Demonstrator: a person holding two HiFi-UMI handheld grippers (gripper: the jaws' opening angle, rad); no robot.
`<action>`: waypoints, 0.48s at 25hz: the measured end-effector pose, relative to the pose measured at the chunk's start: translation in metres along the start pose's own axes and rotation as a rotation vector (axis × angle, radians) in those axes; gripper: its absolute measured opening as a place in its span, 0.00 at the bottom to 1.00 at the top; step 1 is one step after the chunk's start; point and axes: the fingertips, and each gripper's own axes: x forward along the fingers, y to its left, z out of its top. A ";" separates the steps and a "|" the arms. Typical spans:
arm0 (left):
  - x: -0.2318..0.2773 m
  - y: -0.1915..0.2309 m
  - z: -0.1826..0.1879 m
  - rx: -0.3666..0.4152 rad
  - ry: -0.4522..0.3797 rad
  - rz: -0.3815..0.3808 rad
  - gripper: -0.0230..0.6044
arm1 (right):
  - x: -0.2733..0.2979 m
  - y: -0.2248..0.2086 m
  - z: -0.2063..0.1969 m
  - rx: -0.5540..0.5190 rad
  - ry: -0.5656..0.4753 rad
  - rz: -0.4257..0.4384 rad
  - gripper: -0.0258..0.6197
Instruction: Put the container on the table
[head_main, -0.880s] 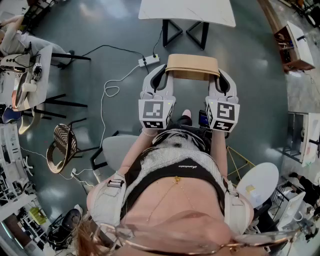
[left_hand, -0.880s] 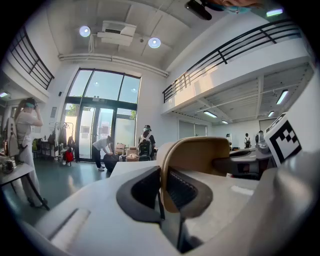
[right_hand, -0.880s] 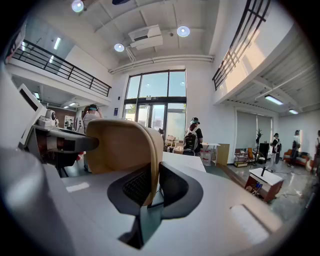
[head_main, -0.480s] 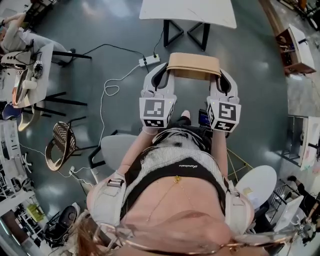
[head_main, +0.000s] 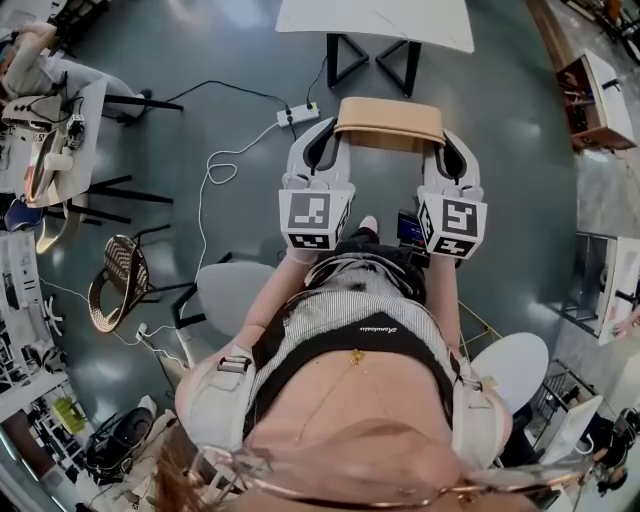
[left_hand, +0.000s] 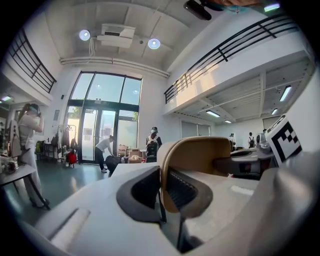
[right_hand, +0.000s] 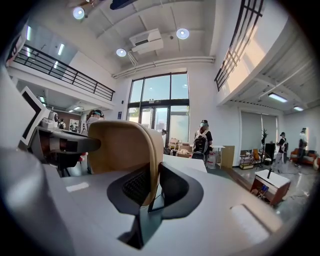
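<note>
Since a moment ago the container (head_main: 390, 122) and both tongs have crept toward twelve o'clock in the head view, nearer the table (head_main: 375, 22). We judge the carry to be almost over, with the setting-down next.

The table lies at twelve o'clock. Its near edge is close to the container but still apart from it, and the top is bare where we can see it, so landing room looks good. Its black legs (head_main: 345, 62) stand under that edge, so we should stay high until the whole base has passed the edge. The floor (head_main: 200, 60) is open at three and nine o'clock.

The container hangs in the air, not yet over the table. The left tongs (head_main: 320, 150) are clenched on its left wall and the right tongs (head_main: 452, 160) on its right wall, each with one pad inside and one outside. We should keep them level, lower them together, and let go only once the base rests flat.

A power strip (head_main: 300, 113) and white cable (head_main: 225, 165) lie at ten o'clock, so we should step clear of them.
</note>
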 end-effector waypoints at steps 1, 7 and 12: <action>0.001 -0.002 0.001 -0.002 -0.003 0.004 0.09 | 0.000 -0.002 0.001 0.001 -0.002 0.003 0.13; 0.006 -0.002 0.000 -0.008 0.000 0.029 0.09 | 0.005 -0.006 -0.002 0.010 0.005 0.024 0.13; 0.013 0.014 -0.004 -0.015 0.006 0.039 0.09 | 0.020 0.002 -0.004 0.017 0.010 0.025 0.13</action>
